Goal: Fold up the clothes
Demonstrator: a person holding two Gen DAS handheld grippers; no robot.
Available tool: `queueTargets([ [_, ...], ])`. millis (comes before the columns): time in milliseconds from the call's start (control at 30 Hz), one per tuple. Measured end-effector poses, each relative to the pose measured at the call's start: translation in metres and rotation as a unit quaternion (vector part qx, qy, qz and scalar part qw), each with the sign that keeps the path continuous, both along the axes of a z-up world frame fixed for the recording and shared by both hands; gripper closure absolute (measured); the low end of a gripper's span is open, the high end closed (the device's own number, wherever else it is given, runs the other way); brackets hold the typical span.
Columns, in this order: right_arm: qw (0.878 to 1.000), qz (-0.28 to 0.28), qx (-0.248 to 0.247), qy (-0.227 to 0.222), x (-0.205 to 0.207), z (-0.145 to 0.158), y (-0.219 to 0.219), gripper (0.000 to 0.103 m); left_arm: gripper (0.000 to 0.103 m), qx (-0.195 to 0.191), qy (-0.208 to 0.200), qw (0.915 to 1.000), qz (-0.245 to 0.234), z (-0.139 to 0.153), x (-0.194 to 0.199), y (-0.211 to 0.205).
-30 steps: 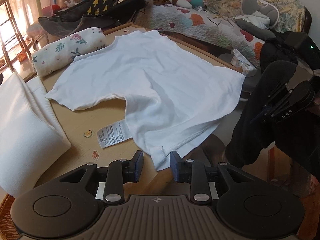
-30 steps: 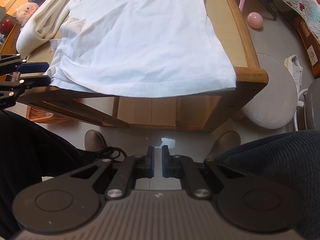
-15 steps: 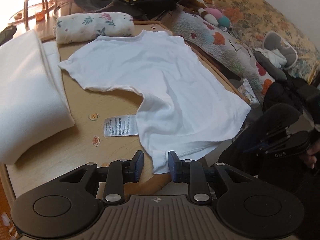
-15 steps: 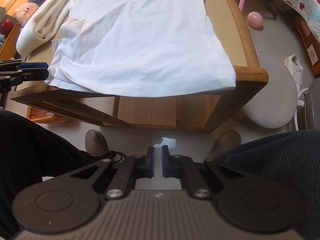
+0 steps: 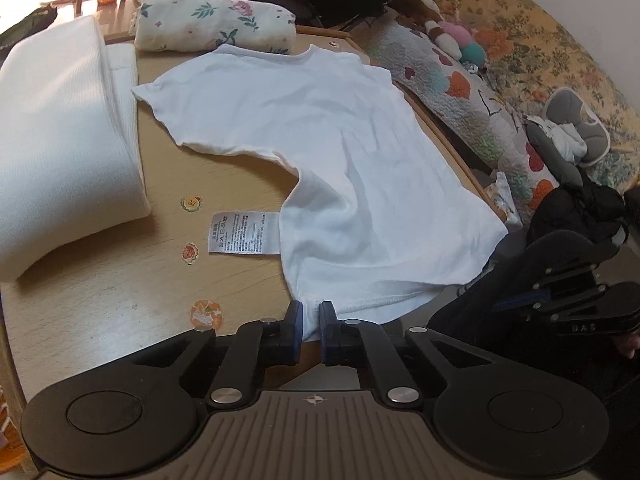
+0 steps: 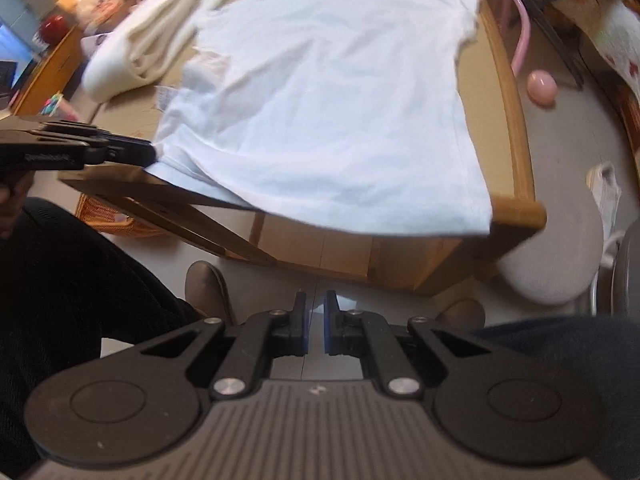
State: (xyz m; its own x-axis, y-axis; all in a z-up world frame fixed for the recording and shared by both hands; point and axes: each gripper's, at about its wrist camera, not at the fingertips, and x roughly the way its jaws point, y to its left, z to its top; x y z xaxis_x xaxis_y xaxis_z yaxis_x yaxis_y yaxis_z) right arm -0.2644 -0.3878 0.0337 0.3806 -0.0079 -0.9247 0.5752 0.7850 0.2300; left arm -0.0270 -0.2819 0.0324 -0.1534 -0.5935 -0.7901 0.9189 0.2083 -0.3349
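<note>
Left wrist: left gripper (image 5: 308, 312) just clamped the shirt (image 5: 332, 160) hem corner at the table's (image 5: 100, 280) near edge; right gripper (image 6: 316, 320) clenched empty, farther off.

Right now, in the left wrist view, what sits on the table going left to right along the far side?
Folded white cloth → floral rolled cloth → white T-shirt, spread flat, whose near corner is pinched in the left gripper → quilt past the table's right rim.
</note>
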Motion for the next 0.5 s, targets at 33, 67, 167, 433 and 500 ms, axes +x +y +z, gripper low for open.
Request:
queueTargets([
  [33,1.000,0.002,0.001,-0.010,0.003,0.007,-0.003,0.096,0.095,-0.001,-0.013,0.9999,-0.004,0.002,-0.004,0.000],
  [67,1.000,0.002,0.003,-0.020,0.007,0.014,-0.008,0.096,0.096,-0.001,-0.027,0.9996,-0.009,0.005,-0.007,0.001],
  [167,0.999,0.010,0.007,-0.047,0.029,0.032,-0.022,0.096,0.097,0.000,-0.060,0.9980,-0.023,0.010,-0.018,0.001],
  [433,0.997,0.081,0.000,-0.020,0.127,0.025,-0.031,0.096,0.097,0.000,-0.113,0.9918,-0.060,0.023,-0.033,0.007],
  [500,0.995,0.095,-0.001,-0.007,0.148,0.017,-0.028,0.096,0.097,0.001,-0.122,0.9903,-0.065,0.023,-0.035,0.008],
])
